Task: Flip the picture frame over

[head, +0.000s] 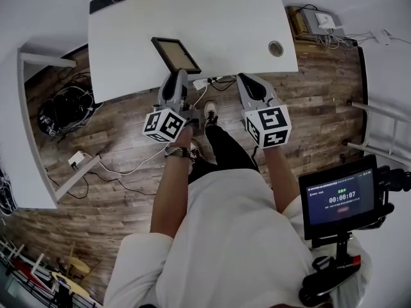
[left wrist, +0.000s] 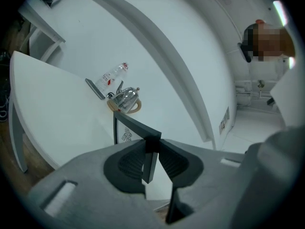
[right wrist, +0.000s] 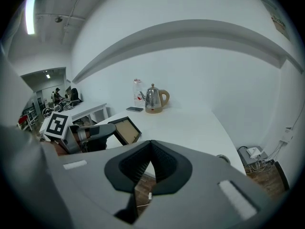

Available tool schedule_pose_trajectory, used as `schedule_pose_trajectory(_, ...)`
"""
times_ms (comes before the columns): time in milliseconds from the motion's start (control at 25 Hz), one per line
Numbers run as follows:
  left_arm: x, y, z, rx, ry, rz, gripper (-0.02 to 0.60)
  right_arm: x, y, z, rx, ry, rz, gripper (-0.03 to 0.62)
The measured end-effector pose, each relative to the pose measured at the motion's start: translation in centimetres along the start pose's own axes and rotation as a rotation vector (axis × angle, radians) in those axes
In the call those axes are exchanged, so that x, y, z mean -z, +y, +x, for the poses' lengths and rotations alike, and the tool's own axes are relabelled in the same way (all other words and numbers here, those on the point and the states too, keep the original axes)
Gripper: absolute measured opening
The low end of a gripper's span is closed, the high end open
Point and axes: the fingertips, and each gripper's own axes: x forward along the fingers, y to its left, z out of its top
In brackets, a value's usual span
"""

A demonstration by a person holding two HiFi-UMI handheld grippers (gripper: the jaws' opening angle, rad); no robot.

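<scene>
"Where was the picture frame (head: 175,54)?"

"At the near edge of the white table (head: 218,18), tilted, with one corner clamped between the ribbed black pads of the left gripper (left wrist: 151,159). The head view showed its black rim and brown panel. Only the left gripper view caught a dark drawing on its other face."

"And the right gripper (right wrist: 151,161)?"

"Jaws together, nothing between them, just short of the table's edge."

"Any writing?"

"A screen (head: 340,197) read 00:00:07. The red label on the clear bottle (left wrist: 110,78) beside the shiny steel kettle (left wrist: 126,99) was illegible."

Left gripper (head: 178,74) level, jaws clamped — right gripper (head: 244,79) angled down, jaws together.
</scene>
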Motion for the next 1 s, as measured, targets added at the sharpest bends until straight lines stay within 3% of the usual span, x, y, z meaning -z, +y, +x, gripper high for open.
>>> schedule_pose_trajectory(520,2.6,5.8,-3.4,-0.259,0.023,-0.111,0.077,0.5,1.0,0.2,-0.030,0.011,-0.023,0.003)
schedule_pose_trajectory(640,2.8,6.5,-3.9,-0.275,0.014,-0.135,0.077,0.6,1.3,0.3,-0.037,0.017,-0.026,0.003)
schedule_pose_trajectory(800,2.6,6.6,-4.0,-0.283,0.024,-0.096,0.083,0.7,1.5,0.4,-0.045,0.021,-0.029,0.003)
schedule_pose_trajectory(1000,2.6,7.6,-4.3,-0.312,0.024,-0.103,0.100,0.7,1.8,0.4,-0.054,0.022,-0.036,0.003)
